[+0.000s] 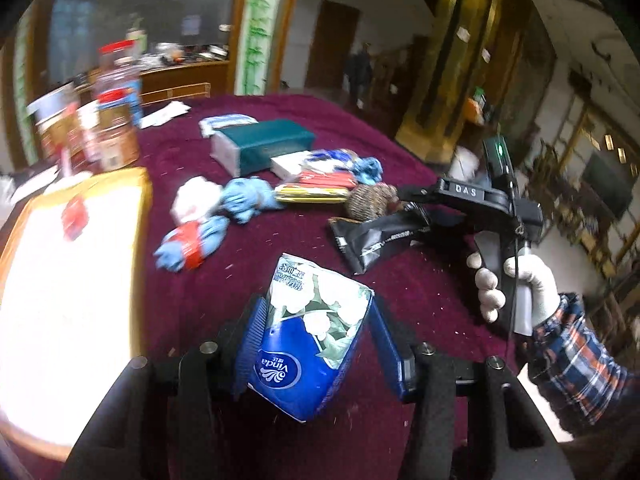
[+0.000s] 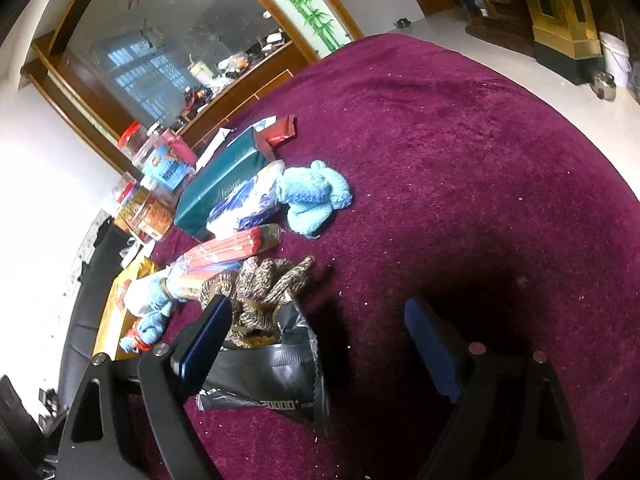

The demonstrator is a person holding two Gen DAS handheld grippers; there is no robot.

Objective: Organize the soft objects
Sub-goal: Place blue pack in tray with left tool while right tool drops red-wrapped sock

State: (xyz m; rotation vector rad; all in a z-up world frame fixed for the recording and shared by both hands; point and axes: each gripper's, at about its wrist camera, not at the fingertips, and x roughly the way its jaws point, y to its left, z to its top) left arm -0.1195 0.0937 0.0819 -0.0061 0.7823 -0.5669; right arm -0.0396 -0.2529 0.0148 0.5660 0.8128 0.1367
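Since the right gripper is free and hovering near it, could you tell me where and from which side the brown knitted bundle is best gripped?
Grip the brown knitted bundle across its bunched middle, coming from above. It is a soft, rounded heap, so it should compress between the fingers. Its near edge lies on the black foil pouch and packets crowd its far side, so a low sideways approach would likely snag them. The right gripper stands open.

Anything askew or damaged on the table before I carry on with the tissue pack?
The black foil pouch lies torn open, its jagged edge beside the brown knitted piece. The tissue pack sits tilted and squashed in the left gripper. The right gripper is open with nothing held.
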